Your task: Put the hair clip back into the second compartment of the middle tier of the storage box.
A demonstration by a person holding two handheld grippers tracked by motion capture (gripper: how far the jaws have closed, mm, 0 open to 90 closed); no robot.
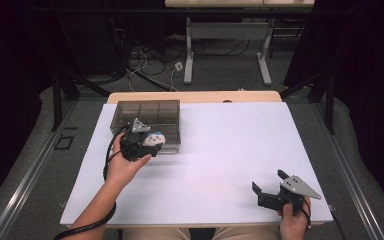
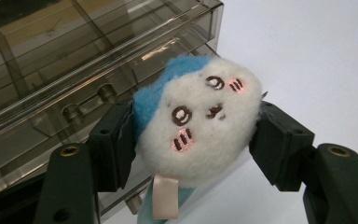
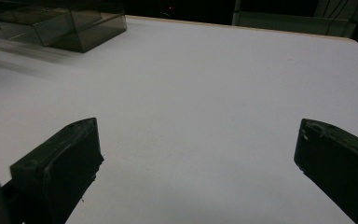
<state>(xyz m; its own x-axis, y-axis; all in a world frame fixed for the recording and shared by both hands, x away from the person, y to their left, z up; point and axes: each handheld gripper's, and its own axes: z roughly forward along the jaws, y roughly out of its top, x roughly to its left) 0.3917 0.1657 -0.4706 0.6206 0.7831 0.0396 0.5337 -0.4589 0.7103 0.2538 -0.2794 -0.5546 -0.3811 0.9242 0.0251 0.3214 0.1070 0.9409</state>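
Jaws of the left gripper (image 2: 193,140) were clamped on the sides of a white-and-blue plush face (image 2: 200,121), holding it just before the smoky plastic drawer box (image 1: 147,117), presumably to stow it, while the right gripper (image 1: 272,185) rested wide open and empty near the table (image 1: 230,145) edge.

the desk (image 1: 230,150) has a white top with a pale wooden edge showing along its far side. around it lies grey carpet (image 1: 40,165), darker at the far end of the room. beyond the desk stands a second table (image 1: 230,30) on white metal legs, with a tangle of cables (image 1: 145,62) and a white plug on the floor to its left. black curtains (image 1: 365,75) hang at the left and right, and black stand legs (image 1: 62,92) splay out near them. light falls evenly on the desk while the room behind stays dim.
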